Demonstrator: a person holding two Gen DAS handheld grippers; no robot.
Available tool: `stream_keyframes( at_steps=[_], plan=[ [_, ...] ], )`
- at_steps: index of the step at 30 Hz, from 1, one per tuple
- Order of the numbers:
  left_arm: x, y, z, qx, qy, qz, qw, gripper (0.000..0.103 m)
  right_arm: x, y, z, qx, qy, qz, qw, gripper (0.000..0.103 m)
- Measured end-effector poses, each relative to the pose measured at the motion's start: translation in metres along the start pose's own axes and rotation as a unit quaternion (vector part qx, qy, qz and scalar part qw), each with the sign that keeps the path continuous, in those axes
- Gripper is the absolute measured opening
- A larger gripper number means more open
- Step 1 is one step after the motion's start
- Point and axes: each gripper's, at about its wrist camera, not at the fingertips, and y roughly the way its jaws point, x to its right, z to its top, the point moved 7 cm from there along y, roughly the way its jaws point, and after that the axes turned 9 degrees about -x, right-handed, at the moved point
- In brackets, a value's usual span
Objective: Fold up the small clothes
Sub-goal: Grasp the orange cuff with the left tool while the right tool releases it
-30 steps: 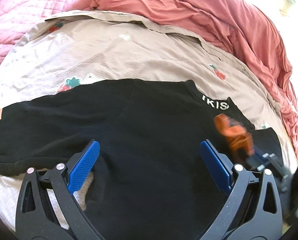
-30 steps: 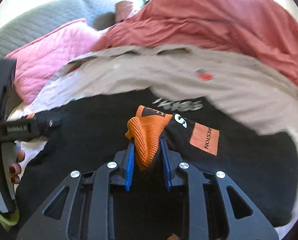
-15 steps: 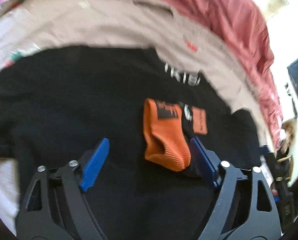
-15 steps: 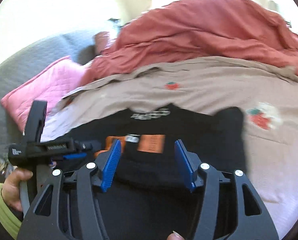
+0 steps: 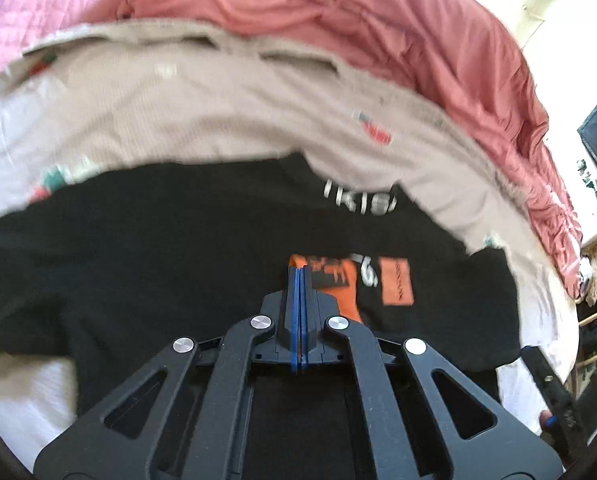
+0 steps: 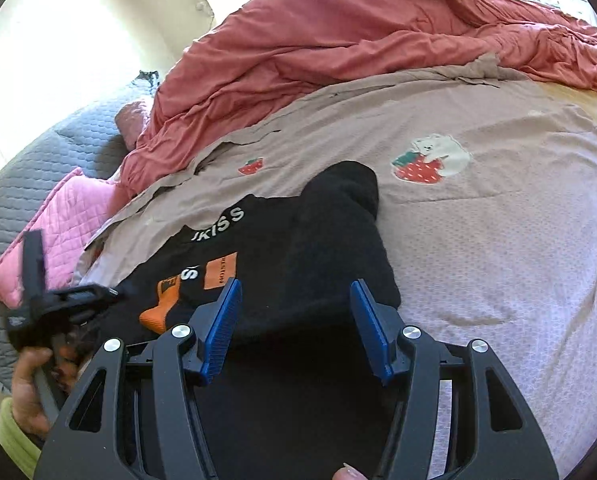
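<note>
A black sweater (image 5: pixel 158 260) (image 6: pixel 318 248) with white lettering and an orange chest patch (image 5: pixel 396 282) lies spread on the bed. Its orange-cuffed sleeve (image 5: pixel 346 292) (image 6: pixel 160 312) is folded across the chest. My left gripper (image 5: pixel 298 270) (image 6: pixel 98 294) is shut, pads pressed flat together, with its tips at the cuff's left edge. No cloth shows between the pads. My right gripper (image 6: pixel 295 282) stands open above the sweater's folded right side. Black cloth lies below its blue pads (image 6: pixel 222 320), and they do not press on it.
A beige sheet (image 6: pixel 498 240) with strawberry prints covers the bed. A rumpled red duvet (image 6: pixel 338 40) is heaped along the far side. At the left are a pink quilted pillow (image 6: pixel 70 208) and a grey quilted cover (image 6: pixel 26 168). A hand (image 6: pixel 26 380) holds the left gripper.
The left gripper's jaws went from wide open to shut as it moved over the orange cuff. The right gripper let go of the cuff, opened and swung right over the sweater's side.
</note>
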Motion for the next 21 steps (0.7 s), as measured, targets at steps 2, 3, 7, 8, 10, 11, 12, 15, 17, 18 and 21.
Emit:
stream_keyframes(
  at_steps=[2,3,7,8,10,11,12,15,17,18,21],
  plan=[
    [0.001,-0.004,0.003,-0.012,0.004,-0.023,0.9997,0.000,-0.001,0.001,0.001,0.001,-0.001,-0.004,1.000,0.055],
    [-0.002,-0.004,0.001,-0.020,-0.004,-0.031,0.9993,0.000,-0.003,0.001,0.001,0.003,0.000,-0.005,1.000,0.055],
    [0.001,0.020,-0.015,-0.069,-0.023,-0.067,0.9951,0.021,-0.002,0.000,0.001,0.005,0.006,-0.005,1.000,0.056],
    [0.005,0.031,-0.023,-0.091,-0.028,-0.079,0.9923,0.027,-0.001,0.000,0.000,0.004,0.008,-0.003,1.000,0.056],
    [0.013,0.044,-0.029,-0.106,-0.030,-0.089,0.9899,0.034,-0.001,-0.002,-0.001,0.004,0.009,-0.003,1.000,0.056],
    [0.018,0.052,-0.033,-0.107,-0.022,-0.074,0.9913,0.035,-0.001,-0.003,-0.001,0.004,0.008,-0.004,1.000,0.056],
    [0.021,0.054,-0.034,-0.104,-0.016,-0.060,0.9926,0.036,-0.001,-0.003,-0.001,0.004,0.008,-0.004,1.000,0.056],
    [0.026,0.057,-0.035,-0.084,0.003,-0.014,0.9963,0.005,0.001,-0.007,-0.001,0.007,0.011,-0.004,1.000,0.056],
    [0.029,0.050,-0.032,-0.074,0.014,-0.012,0.9971,0.004,0.003,-0.010,0.000,0.010,0.012,-0.005,1.000,0.056],
    [0.030,0.046,-0.030,-0.065,0.021,-0.011,0.9976,0.004,0.004,-0.011,0.000,0.012,0.013,-0.004,1.000,0.056],
    [0.030,0.025,-0.019,-0.034,0.037,-0.012,0.9987,0.004,0.005,-0.015,0.000,0.016,0.016,-0.003,1.000,0.056]
  ],
)
